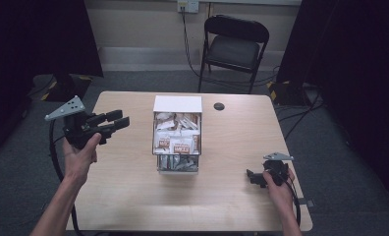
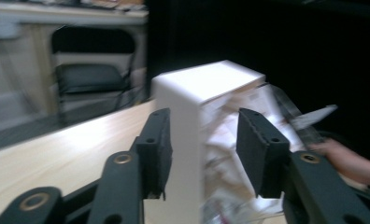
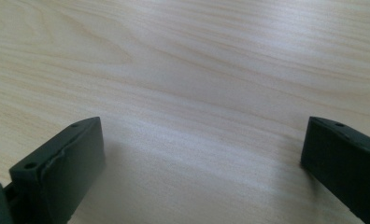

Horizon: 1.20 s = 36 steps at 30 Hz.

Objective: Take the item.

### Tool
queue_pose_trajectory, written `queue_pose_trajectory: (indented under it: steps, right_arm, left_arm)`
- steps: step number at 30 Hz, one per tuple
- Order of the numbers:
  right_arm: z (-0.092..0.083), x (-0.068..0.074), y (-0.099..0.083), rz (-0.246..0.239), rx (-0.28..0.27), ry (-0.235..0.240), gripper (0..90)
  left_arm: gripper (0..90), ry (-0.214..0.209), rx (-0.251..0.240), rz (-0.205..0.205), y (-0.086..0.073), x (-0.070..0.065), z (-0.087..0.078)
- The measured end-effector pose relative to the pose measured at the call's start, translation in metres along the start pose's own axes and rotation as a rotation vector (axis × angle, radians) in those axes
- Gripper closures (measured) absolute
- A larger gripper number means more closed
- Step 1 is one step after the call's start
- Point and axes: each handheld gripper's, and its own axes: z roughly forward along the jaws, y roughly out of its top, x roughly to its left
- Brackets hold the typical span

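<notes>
Jaws of left gripper (image 1: 118, 119) and right gripper (image 3: 202, 154) apart, empty, packet box (image 1: 178, 104), labels unreadable

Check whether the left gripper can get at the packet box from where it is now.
Probably yes: the left gripper points at the box, with only bare table between, jaws parted and empty.

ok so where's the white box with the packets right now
In the high view the white box stands mid-table, well right of the left claw and up-left of the right claw, with a small black disc just to its right.
</notes>
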Motion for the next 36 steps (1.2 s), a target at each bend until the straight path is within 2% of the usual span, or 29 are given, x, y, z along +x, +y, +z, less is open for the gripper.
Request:
queue_pose_trajectory:
  steps: [1,5,9,11,13,14,19,21,25,29,30,31,32,36]
  right_arm:
    - [0.0,0.0,0.0,0.0,0.0,0.0,0.0]
    - [0.0,0.0,0.0,0.0,-0.001,-0.001,0.0]
    - [0.0,0.0,0.0,0.0,0.0,-0.001,0.0]
    - [0.0,0.0,0.0,0.0,0.0,-0.001,0.0]
    - [0.0,0.0,0.0,0.0,0.0,-0.001,0.0]
    - [0.0,0.0,0.0,0.0,0.0,0.0,0.0]
    - [0.0,0.0,0.0,0.002,0.001,0.0,0.0]
    - [0.0,0.0,0.0,0.002,0.001,0.0,0.0]
    - [0.0,0.0,0.0,0.002,0.001,0.0,0.0]
    - [0.0,0.0,0.0,0.002,0.001,0.0,0.0]
    - [0.0,0.0,0.0,0.002,0.001,0.0,0.0]
    - [0.0,0.0,0.0,0.002,0.001,0.0,0.0]
    - [0.0,0.0,0.0,0.002,0.001,0.0,0.0]
    - [0.0,0.0,0.0,0.002,0.001,0.0,0.0]
  left_arm:
    - [56.3,-0.018,-0.006,0.003,0.001,-0.002,0.0]
    - [54.5,-0.038,0.025,0.03,0.007,-0.011,0.007]
    - [53.6,-0.105,0.093,0.033,0.01,-0.018,0.022]
    - [53.8,-0.149,0.101,0.03,0.011,-0.019,0.029]
    - [53.8,-0.165,0.118,0.03,0.013,-0.022,0.036]
    - [55.6,-0.189,0.127,0.042,0.014,-0.026,0.041]
    - [54.9,-0.216,0.153,0.059,0.014,-0.033,0.053]
    - [54.8,-0.248,0.17,0.062,0.014,-0.036,0.06]
    - [54.7,-0.267,0.206,0.068,0.01,-0.04,0.071]
    - [58.4,-0.289,0.227,0.079,0.007,-0.043,0.082]
    - [58.8,-0.296,0.239,0.1,0.006,-0.045,0.086]
    - [60.4,-0.296,0.239,0.1,0.006,-0.045,0.086]
    - [63.0,-0.304,0.263,0.113,0.003,-0.046,0.091]
    - [65.4,-0.285,0.279,0.118,-0.001,-0.048,0.096]
